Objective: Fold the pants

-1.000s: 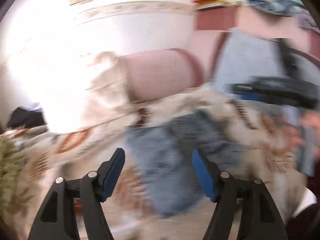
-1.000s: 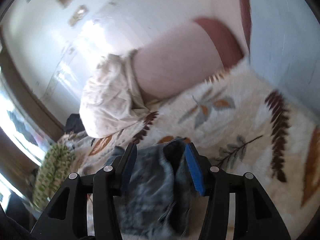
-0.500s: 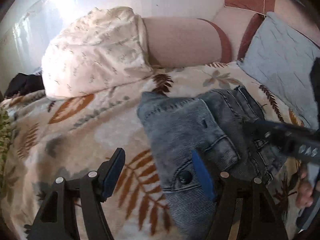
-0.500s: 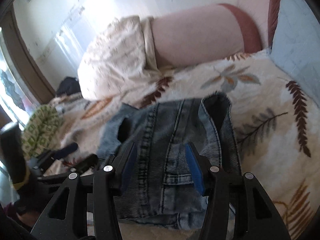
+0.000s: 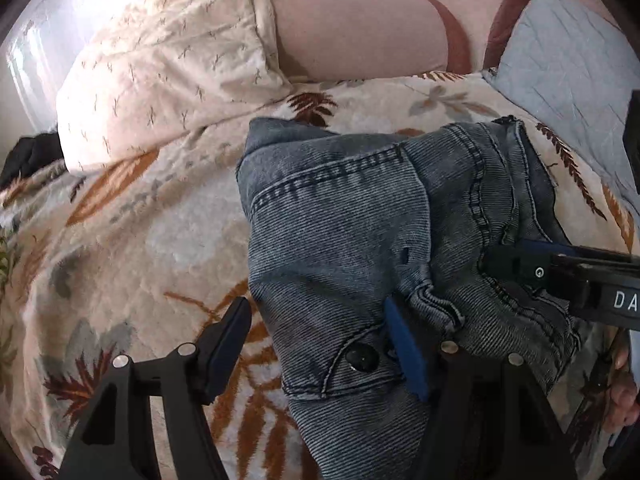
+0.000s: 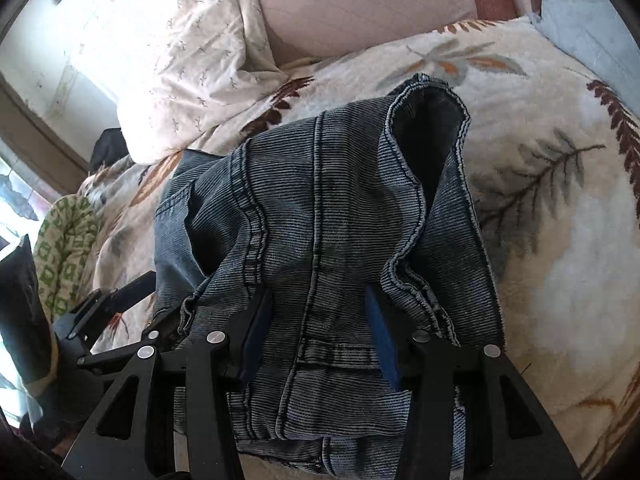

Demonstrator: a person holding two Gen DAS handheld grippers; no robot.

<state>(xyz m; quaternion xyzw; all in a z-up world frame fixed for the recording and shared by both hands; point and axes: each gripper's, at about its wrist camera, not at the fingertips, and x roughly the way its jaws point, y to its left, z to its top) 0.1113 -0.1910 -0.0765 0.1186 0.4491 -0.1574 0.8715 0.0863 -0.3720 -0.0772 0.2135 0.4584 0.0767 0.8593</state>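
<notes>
The pants (image 5: 344, 216), grey-blue denim bunched into a thick bundle, lie on the leaf-patterned blanket (image 5: 132, 240) covering the bed, below the cream pillow (image 5: 168, 60) and the pink bolster (image 5: 352, 32) at its head edge. The left claw (image 5: 320, 344) is spread wide, its right finger over the button end of the denim and its left finger over bare blanket. The right claw (image 6: 316, 332) is also spread, straddling a seam of the bundle without pinching it.
</notes>
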